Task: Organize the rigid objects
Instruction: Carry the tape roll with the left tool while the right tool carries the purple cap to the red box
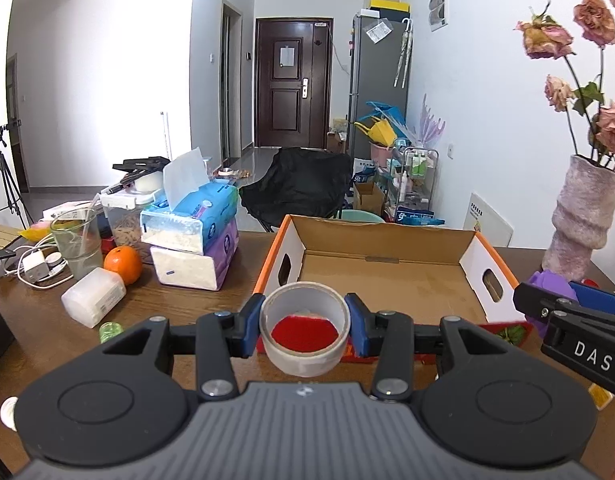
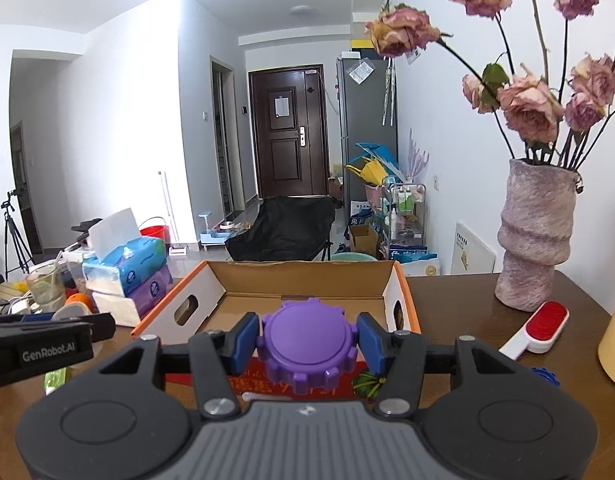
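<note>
My left gripper [image 1: 304,322] is shut on a roll of clear tape [image 1: 303,360], held just in front of the near wall of an open cardboard box [image 1: 387,276] with orange edges. My right gripper [image 2: 308,340] is shut on a purple gear-shaped lid [image 2: 307,350], also held at the near edge of the same box [image 2: 307,300]. The box floor looks bare in both views. The right gripper also shows at the right of the left wrist view [image 1: 575,320], with the purple lid [image 1: 547,284] partly visible.
Left of the box stand stacked tissue packs [image 1: 195,240], an orange [image 1: 122,264], a glass [image 1: 76,240], a white plastic container [image 1: 93,296] and a charger with cables [image 1: 35,266]. Right of it stand a vase of dried roses [image 2: 535,240] and a red-and-white lint brush [image 2: 535,330].
</note>
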A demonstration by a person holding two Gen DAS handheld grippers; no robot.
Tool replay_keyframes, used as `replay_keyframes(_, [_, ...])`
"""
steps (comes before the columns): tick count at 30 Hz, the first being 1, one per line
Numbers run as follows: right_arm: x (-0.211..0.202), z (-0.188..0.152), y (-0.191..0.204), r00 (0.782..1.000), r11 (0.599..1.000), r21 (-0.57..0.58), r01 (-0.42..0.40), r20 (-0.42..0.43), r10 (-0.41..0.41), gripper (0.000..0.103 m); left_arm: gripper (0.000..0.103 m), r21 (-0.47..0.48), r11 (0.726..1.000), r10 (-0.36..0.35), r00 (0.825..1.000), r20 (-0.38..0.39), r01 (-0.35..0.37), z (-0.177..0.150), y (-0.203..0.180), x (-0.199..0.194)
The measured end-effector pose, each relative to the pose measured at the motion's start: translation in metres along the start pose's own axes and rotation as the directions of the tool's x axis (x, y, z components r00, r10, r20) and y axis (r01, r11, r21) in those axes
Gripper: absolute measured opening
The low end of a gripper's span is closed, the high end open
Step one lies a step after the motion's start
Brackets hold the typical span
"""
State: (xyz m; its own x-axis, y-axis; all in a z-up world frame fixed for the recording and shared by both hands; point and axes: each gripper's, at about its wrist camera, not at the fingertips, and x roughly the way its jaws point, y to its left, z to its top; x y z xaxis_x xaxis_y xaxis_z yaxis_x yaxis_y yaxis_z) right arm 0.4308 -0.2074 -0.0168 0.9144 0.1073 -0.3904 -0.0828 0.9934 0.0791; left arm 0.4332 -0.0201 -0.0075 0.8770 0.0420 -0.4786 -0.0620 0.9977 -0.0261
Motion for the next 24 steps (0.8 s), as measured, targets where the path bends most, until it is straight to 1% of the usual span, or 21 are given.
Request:
replay_keyframes(6, [0.029, 0.005, -0.004, 1.000, 1.000, 0.012, -0.002, -0.020, 0.002, 0.053, 0.044, -0.003, 1.000, 0.011, 1.000, -0.016, -0.011, 0.009, -0.005, 0.030])
replay_keyframes(13, [0.062, 0.010, -0.011, 0.999, 1.000, 0.030, -0.003, -0.038, 0.004, 0.053, 0.044, -0.005, 1.000, 0.015, 1.000, -0.012, -0.015, 0.023, -0.010, 0.062])
replay_keyframes(24, [0.113, 0.017, -0.016, 0.999, 1.000, 0.022, 0.006, -0.032, -0.005, 0.053, 0.044, -0.007, 1.000, 0.019, 1.000, -0.019, -0.019, 0.038, -0.013, 0.115])
